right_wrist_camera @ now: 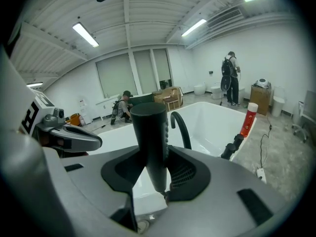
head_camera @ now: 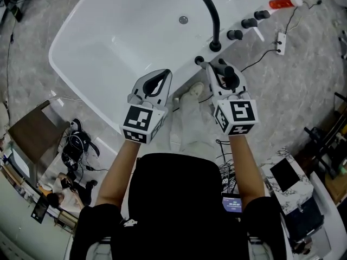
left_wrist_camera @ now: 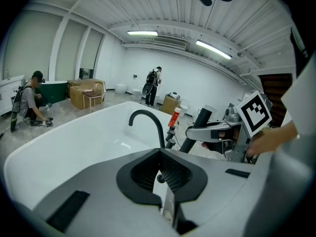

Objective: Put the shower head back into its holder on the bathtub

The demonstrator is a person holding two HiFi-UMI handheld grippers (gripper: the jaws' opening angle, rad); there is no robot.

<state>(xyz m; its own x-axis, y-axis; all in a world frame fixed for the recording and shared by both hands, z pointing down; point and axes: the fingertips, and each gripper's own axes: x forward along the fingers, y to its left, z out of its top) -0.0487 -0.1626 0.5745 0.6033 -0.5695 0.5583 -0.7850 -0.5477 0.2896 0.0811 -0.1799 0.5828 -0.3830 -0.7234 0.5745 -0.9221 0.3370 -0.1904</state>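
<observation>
Shower head (right_wrist_camera: 150,142) upright, seemingly head-up

White bathtub (head_camera: 108,47), right claw (head_camera: 217,68) gripping shower head (head_camera: 230,79)

We note that the bathtub (head_camera: 124,31) has a smooth, glossy white surface. The faucet (head_camera: 217,31) and knobs (head_camera: 248,23) carry a matt black finish. The shower head (right_wrist_camera: 150,132) is smooth black with a faint sheen. The left gripper (left_wrist_camera: 159,152) and right gripper (right_wrist_camera: 158,149) have smooth, matt grey shells that look like plastic. Their pads (left_wrist_camera: 174,174) are black with a fine ribbed texture. The floor (head_camera: 303,85) looks like mottled grey stone, matt. The bottle (head_camera: 281,3) looks like red plastic.
</observation>
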